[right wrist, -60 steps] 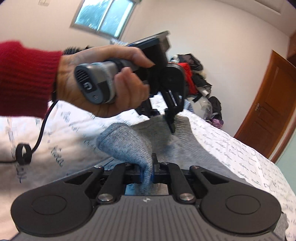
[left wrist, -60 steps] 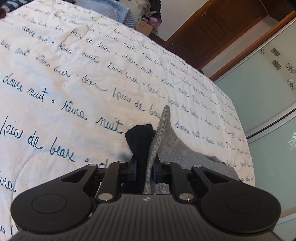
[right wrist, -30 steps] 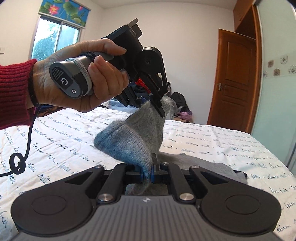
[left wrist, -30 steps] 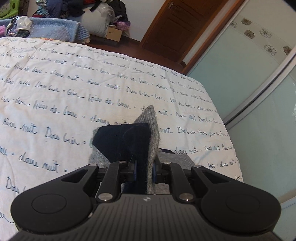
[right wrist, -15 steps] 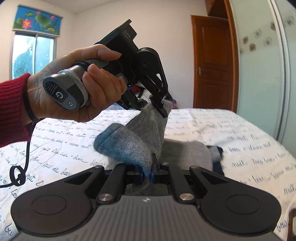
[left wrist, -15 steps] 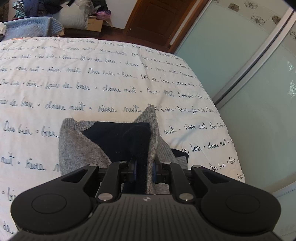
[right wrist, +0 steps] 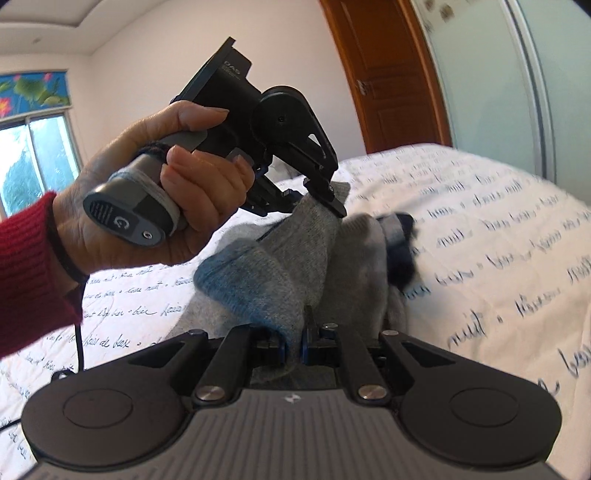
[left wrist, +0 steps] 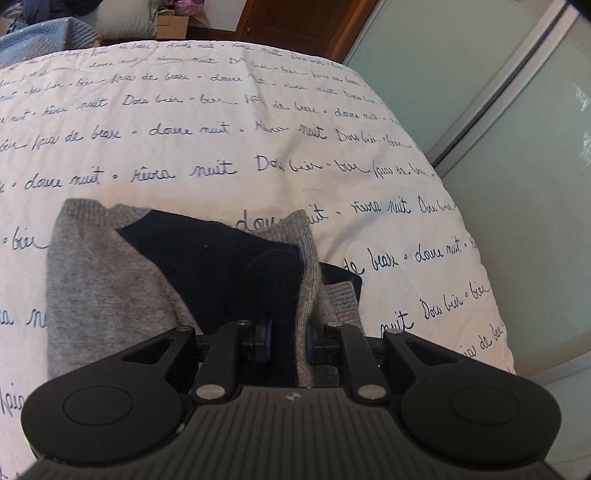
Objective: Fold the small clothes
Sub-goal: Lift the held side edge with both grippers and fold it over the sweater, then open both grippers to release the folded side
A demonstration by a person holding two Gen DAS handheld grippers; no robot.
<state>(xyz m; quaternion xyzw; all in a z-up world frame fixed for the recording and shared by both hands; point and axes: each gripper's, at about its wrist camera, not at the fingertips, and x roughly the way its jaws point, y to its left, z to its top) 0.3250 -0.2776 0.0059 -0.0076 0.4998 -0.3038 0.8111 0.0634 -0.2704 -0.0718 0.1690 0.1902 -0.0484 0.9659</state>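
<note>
Sweater (left wrist: 110, 280), grey with a navy panel, hangs from both my tools over the bed: my left gripper (left wrist: 288, 341) is clenched on one edge, my right gripper (right wrist: 293, 345) on another just in front of it. Its slack body trails forward and down from both, already touching the quilt (left wrist: 221, 155). I judge lowering comes next. Beyond lie a sliding wardrobe (left wrist: 517, 110) and door (right wrist: 391, 81).

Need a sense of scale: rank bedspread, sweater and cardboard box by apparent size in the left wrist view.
1. bedspread, fills most of the view
2. sweater, near the camera, partly hidden
3. cardboard box, far off, so its true size is unsure
</note>
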